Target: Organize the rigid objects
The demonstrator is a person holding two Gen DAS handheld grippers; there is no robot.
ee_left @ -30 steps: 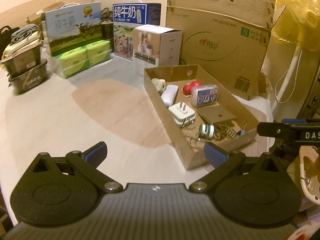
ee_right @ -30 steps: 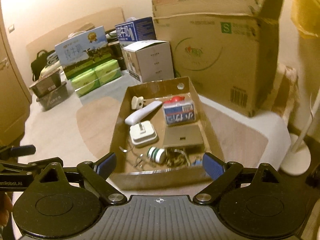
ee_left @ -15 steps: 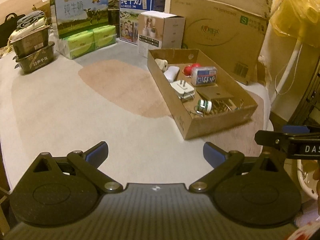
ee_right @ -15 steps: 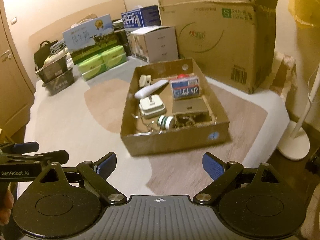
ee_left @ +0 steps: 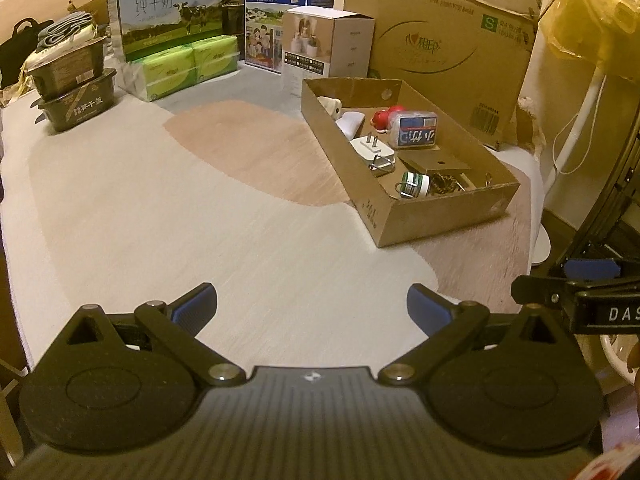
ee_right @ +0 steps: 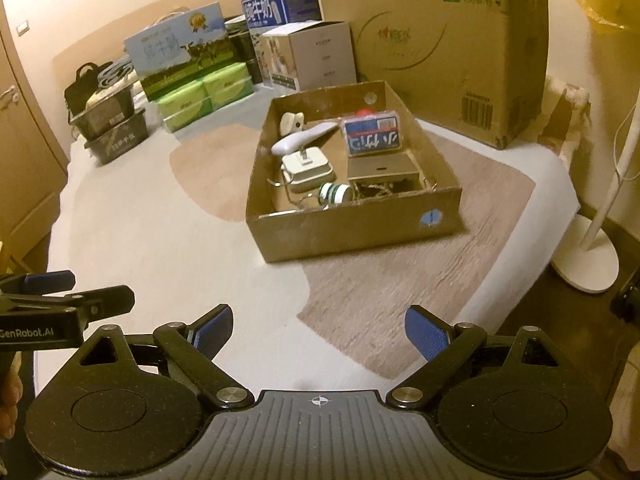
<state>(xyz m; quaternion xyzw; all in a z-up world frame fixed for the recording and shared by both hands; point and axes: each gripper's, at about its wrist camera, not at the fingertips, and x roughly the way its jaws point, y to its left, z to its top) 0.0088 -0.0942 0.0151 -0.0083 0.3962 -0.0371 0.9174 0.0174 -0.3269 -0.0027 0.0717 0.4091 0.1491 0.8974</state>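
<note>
A shallow cardboard tray (ee_left: 384, 216) (ee_right: 352, 232) sits on the bed's right half. In it lie a white plug adapter (ee_left: 372, 150) (ee_right: 306, 166), a white oblong device (ee_right: 304, 138), a blue-and-white packet (ee_left: 414, 132) (ee_right: 374, 138), a red thing (ee_left: 386, 116), a flat brown box (ee_left: 434, 160) (ee_right: 382, 168), a small green-and-white bottle (ee_left: 414, 184) (ee_right: 334, 193) and metal clips. My left gripper (ee_left: 312, 304) is open and empty above the bed, well short of the tray. My right gripper (ee_right: 318, 328) is open and empty, also back from the tray.
Milk cartons (ee_left: 172, 16), green tissue packs (ee_left: 184, 66), a white box (ee_left: 328, 44) and a big cardboard box (ee_left: 440, 40) line the far edge. Dark trays (ee_left: 76, 92) stack at the far left. A white fan stand (ee_right: 592, 248) is beyond the bed's right edge.
Both grippers have drawn back and up from the tray, which now looks smaller and farther away. Both stay open and empty.
</note>
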